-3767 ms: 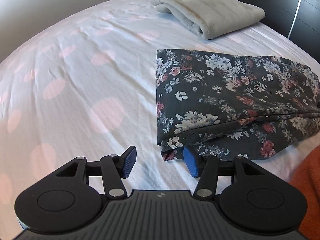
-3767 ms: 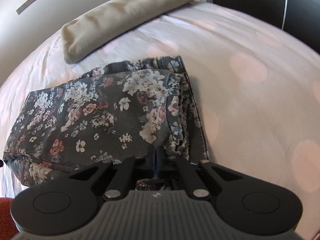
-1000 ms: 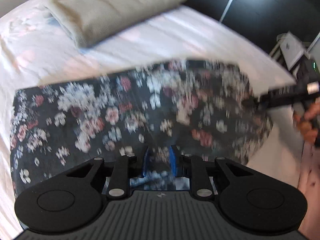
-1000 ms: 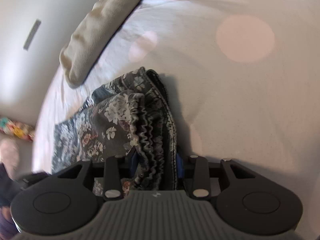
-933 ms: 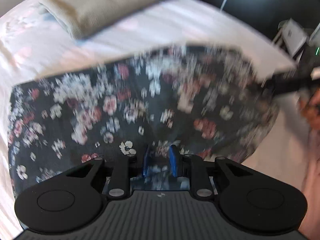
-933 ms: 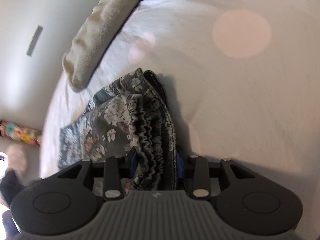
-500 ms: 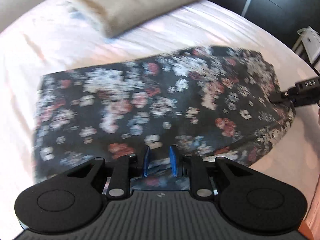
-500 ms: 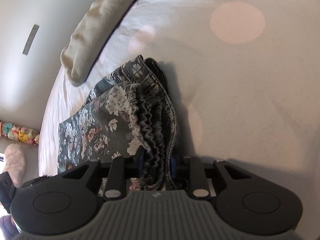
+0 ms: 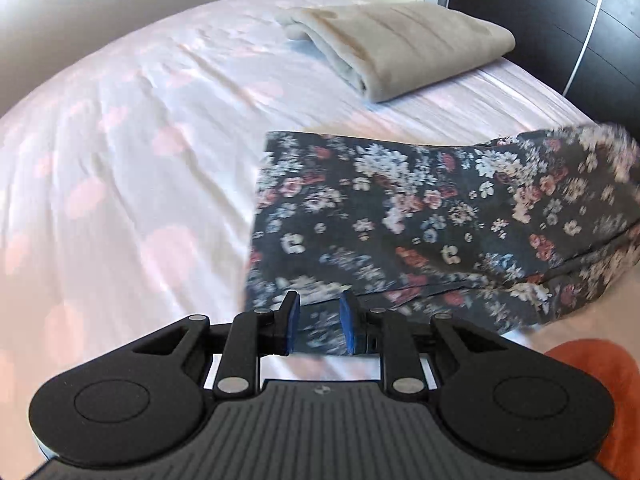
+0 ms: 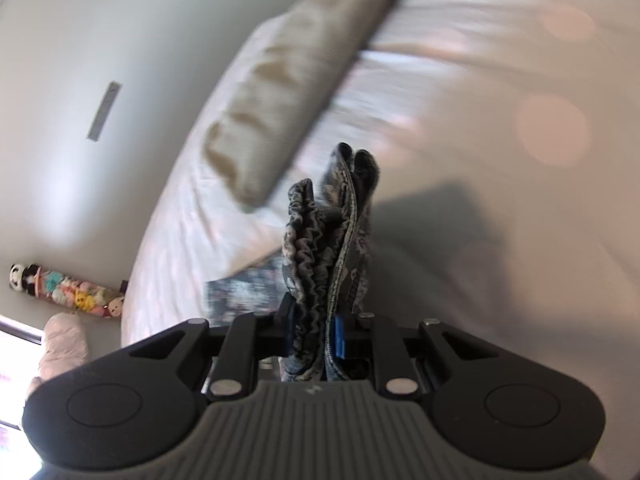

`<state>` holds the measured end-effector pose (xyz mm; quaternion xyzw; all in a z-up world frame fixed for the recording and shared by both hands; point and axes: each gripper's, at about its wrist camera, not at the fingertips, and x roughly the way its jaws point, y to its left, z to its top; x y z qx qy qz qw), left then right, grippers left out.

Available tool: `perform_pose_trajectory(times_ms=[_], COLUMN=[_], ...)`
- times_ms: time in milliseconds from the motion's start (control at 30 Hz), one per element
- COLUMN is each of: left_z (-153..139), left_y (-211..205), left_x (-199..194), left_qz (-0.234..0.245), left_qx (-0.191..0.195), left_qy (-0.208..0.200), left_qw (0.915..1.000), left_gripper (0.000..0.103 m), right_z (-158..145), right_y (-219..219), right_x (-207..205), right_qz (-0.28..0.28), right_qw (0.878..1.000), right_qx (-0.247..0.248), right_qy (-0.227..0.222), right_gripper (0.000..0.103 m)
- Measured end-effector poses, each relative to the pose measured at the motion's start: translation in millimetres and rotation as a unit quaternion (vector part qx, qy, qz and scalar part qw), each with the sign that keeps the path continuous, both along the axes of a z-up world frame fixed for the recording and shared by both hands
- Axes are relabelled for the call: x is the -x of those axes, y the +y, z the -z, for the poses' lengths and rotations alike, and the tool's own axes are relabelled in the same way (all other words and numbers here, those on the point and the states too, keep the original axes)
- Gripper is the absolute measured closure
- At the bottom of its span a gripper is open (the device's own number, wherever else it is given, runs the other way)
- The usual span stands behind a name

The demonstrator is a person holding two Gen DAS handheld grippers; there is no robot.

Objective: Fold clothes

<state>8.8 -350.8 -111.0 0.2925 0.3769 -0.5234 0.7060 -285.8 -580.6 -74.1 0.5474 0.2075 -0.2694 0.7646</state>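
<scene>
- My left gripper (image 9: 316, 322) sits at the lower centre of the left wrist view, its blue pads (image 9: 294, 322) parted with a clear gap. A blurred strip of the floral garment (image 9: 420, 216) lies between them; I cannot tell whether either pad touches it, so I record the jaws as released, not clamped.
- The floral garment, dark with white and red flowers, spreads from the pads up and to the right, lying folded on the bed sheet (image 9: 132, 168). Its right end is lifted and motion-blurred at the right edge of the frame.
- My right gripper (image 10: 312, 330) is at the lower centre of the right wrist view, clenched on the bunched, ruffled edge of the same garment (image 10: 320, 248). The cloth stands up between the pads in a narrow vertical stack of layers.
- Beyond the stack, a darker flat part of the garment shows to the lower left, blurred.
- A folded beige blanket (image 9: 400, 46) lies on the sheet in the upper centre of the left view, well apart from the garment. In the right view it runs diagonally across the upper middle (image 10: 288, 100).
- The sheet is white with pale pink spots.
- An orange fabric patch (image 9: 600, 380) fills the lower right corner of the left view.
- A row of soft toys (image 10: 64, 290) lines the wall base at the left edge of the right view.
</scene>
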Motion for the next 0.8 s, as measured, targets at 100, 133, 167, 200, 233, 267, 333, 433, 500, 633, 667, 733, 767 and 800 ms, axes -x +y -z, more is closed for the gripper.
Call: perform_pose_trajectory(times_ms=[100,133,167,200,233,267,333,433,500,633,667,733,767,800], left_z=[-3.5,-4.8,-6.2,-7.2,-7.6,-7.9,-8.1,-7.4,-6.0,-0.7,1.5,6.6,9.7,12.8], left_y=[13.3,17.9,22.5,26.4,29.1,31.5,35.5,39.9,42.6,46.2,46.7,47.4,47.4,47.4], left_x=[-7.1,-10.3,-13.5,-17.7,-22.4,-27.1,-37.8,-56.4,-71.6,-97.6,-101.2,-106.6,-107.5,-108.1], left_qz=[0.002,0.004,0.006,0.008,0.011,0.014,0.02,0.025,0.024,0.005,0.002,0.002,0.004,0.005], left_qx=[0.003,0.004,0.005,0.006,0.007,0.007,0.004,0.0,-0.001,0.007,0.009,0.009,0.008,0.006], left_qy=[-0.012,-0.015,-0.018,-0.02,-0.024,-0.028,-0.041,-0.05,-0.045,-0.021,-0.018,-0.015,-0.014,-0.012], left_qw=[0.9999,0.9999,0.9998,0.9997,0.9996,0.9995,0.9989,0.9984,0.9987,0.9997,0.9998,0.9998,0.9999,0.9999], left_gripper=[0.082,0.082,0.082,0.082,0.082,0.082,0.082,0.082,0.082,0.082,0.082,0.082,0.082,0.082], right_z=[-31.1,-40.3,-48.7,-57.2,-65.3,-72.6,-83.9,-89.6,-87.1,-76.5,-72.0,-63.0,-56.1,-49.2], right_y=[11.1,15.1,19.2,24.0,29.2,34.2,45.2,61.7,72.9,94.5,99.7,110.0,113.5,117.0], right_x=[-28.7,-39.2,-50.6,-63.1,-75.5,-88.2,-114.2,-151.8,-176.3,-223.0,-233.2,-253.6,-263.5,-273.4], right_qz=[-0.019,-0.025,-0.029,-0.036,-0.042,-0.047,-0.059,-0.075,-0.085,-0.101,-0.104,-0.112,-0.116,-0.12], right_qw=[1.0,0.999,0.999,0.999,0.998,0.997,0.996,0.993,0.992,0.989,0.988,0.986,0.986,0.985], right_qx=[0.022,0.027,0.032,0.039,0.047,0.055,0.067,0.081,0.086,0.09,0.092,0.094,0.093,0.091], right_qy=[0.003,0.003,0.003,0.004,0.006,0.01,0.016,0.034,0.045,0.064,0.069,0.078,0.081,0.084], right_gripper=[0.083,0.083,0.083,0.083,0.083,0.083,0.083,0.083,0.083,0.083,0.083,0.083,0.083,0.083])
